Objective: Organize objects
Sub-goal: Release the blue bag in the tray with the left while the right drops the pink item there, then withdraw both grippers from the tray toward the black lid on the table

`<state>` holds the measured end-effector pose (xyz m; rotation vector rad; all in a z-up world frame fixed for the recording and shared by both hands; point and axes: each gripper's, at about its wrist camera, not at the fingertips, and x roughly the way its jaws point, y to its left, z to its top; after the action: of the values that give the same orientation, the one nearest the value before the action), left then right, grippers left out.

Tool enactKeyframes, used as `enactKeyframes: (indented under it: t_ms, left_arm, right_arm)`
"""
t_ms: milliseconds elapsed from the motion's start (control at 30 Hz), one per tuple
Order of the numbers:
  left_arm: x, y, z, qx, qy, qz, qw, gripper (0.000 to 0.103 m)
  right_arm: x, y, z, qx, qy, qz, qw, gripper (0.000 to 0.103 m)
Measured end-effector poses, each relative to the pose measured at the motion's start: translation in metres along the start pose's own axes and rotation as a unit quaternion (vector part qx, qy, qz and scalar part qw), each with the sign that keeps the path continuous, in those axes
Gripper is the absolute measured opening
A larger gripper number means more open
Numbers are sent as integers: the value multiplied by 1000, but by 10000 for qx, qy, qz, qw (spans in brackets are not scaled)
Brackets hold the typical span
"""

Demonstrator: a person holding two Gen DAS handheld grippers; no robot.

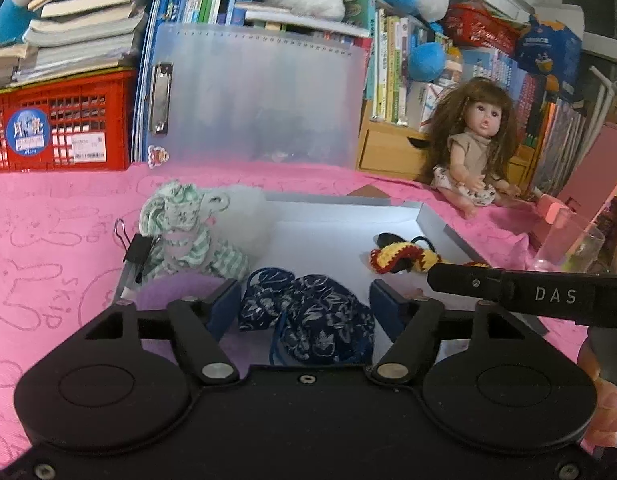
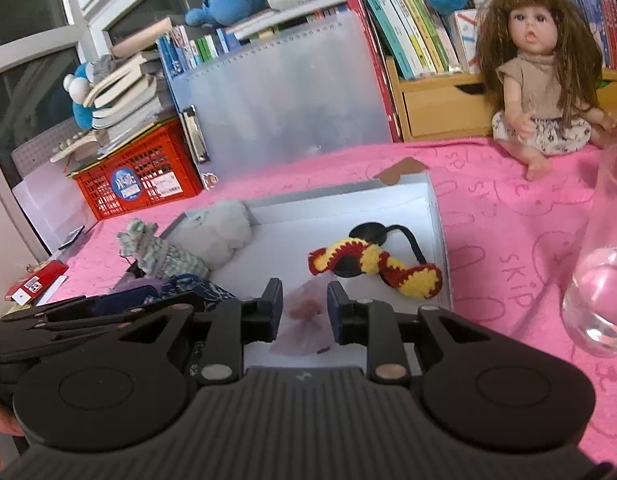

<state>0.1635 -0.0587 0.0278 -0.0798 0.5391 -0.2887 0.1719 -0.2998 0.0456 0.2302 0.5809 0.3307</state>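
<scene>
My left gripper (image 1: 304,304) gapes around the navy floral pouch (image 1: 308,316) in the white tray (image 1: 440,228), pads clear. Right gripper (image 2: 300,312) part-open over a pinkish packet (image 2: 308,308), seen only there.

Navy floral pouch (image 1: 308,312), red-yellow striped crochet (image 2: 376,266), pink cloth (image 1: 48,240).

Pink cloth table cover (image 1: 60,216), embossed and matt — a crocheted yarn snake (image 2: 372,264), clear glossy drinking glass (image 2: 600,280), smooth white box (image 2: 436,216).
</scene>
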Motion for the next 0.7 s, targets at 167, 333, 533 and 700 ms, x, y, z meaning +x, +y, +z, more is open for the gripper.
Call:
enactKeyframes:
  t_ms: [167,333,533,700]
  left_arm:
    - [-16,-9,0,225,-118,-89,9996,79]
    - [-36,-12,-4,263,-201,-180,9993,82]
    - [-61,-7,-13,172,-387,-163,9990,85]
    - [-85,-8,-26,289,-547,-11,9981,87]
  right_arm:
    - [-14,8,-4,-187,-160,22,9997,57]
    - [-34,16,-9,-409,-350,3,9985,64]
    - [-62,24,-21,-567,-553,77,9968,70]
    - [-83,34,-37,-869,-769,47,9932,80]
